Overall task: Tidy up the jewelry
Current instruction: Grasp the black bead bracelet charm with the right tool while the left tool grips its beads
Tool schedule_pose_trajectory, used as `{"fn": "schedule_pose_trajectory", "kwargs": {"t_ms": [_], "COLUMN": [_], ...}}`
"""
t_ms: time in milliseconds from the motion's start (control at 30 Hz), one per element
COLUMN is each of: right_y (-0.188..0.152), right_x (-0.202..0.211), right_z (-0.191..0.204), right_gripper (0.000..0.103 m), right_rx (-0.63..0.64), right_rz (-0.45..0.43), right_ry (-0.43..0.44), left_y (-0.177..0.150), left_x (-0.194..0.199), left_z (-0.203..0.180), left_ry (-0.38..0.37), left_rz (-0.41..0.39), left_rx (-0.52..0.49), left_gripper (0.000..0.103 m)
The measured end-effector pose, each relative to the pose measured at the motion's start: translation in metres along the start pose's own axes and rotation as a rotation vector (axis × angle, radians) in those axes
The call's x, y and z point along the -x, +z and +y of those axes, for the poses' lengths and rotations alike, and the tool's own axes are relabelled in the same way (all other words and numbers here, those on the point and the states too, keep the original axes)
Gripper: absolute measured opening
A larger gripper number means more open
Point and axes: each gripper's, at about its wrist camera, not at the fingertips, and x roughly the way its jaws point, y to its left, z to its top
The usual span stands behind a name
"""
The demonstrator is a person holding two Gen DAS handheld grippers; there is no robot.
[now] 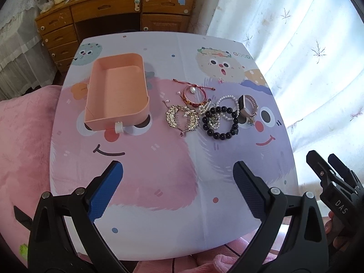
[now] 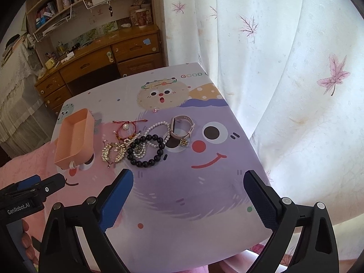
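Note:
An empty peach drawer tray lies on the left of the cartoon-print table. To its right is a cluster of jewelry: a gold leaf brooch, a red cord bracelet, a black bead bracelet, pearl strands and a pink watch. My left gripper is open over the near table, empty. My right gripper is open too, short of the jewelry.
A wooden desk with drawers stands behind the table. A white floral curtain hangs close on the right. Pink bedding lies to the left. The right gripper's body shows beside the table's right edge.

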Motion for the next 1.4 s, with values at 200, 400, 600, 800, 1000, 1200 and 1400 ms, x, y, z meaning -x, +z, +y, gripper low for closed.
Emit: {"fn": "schedule_pose_trajectory", "kwargs": {"t_ms": [200,400,600,800,1000,1200,1400], "right_y": [0.015,0.051,0.086,0.086,0.074,0.070,0.070], "right_x": [-0.040,-0.104,-0.178,-0.225,-0.254,-0.262,-0.265], "right_z": [-0.019,-0.041,-0.048,-0.046,-0.039,-0.026,-0.019], "right_gripper": [0.086,0.074,0.057,0.048,0.042,0.041,0.038], "right_rx": [0.003,-0.113,-0.171,-0.105,-0.024,0.015,0.008], "right_rz": [0.041,0.140,0.261,0.338,0.373,0.365,0.372], "right_ry": [0.047,0.219,0.365,0.377,0.373,0.384,0.373], "left_y": [0.008,0.019,0.031,0.038,0.043,0.044,0.048], "left_x": [-0.036,-0.084,-0.135,-0.170,-0.190,-0.204,-0.214], "left_z": [-0.007,-0.030,-0.059,-0.075,-0.083,-0.090,-0.099], "left_ry": [0.020,0.067,0.107,0.140,0.138,0.158,0.185], "left_rz": [0.056,0.138,0.172,0.181,0.174,0.178,0.143], "left_rx": [0.092,0.147,0.192,0.242,0.258,0.263,0.216], "left_gripper": [0.097,0.094,0.083,0.068,0.060,0.050,0.038]}}
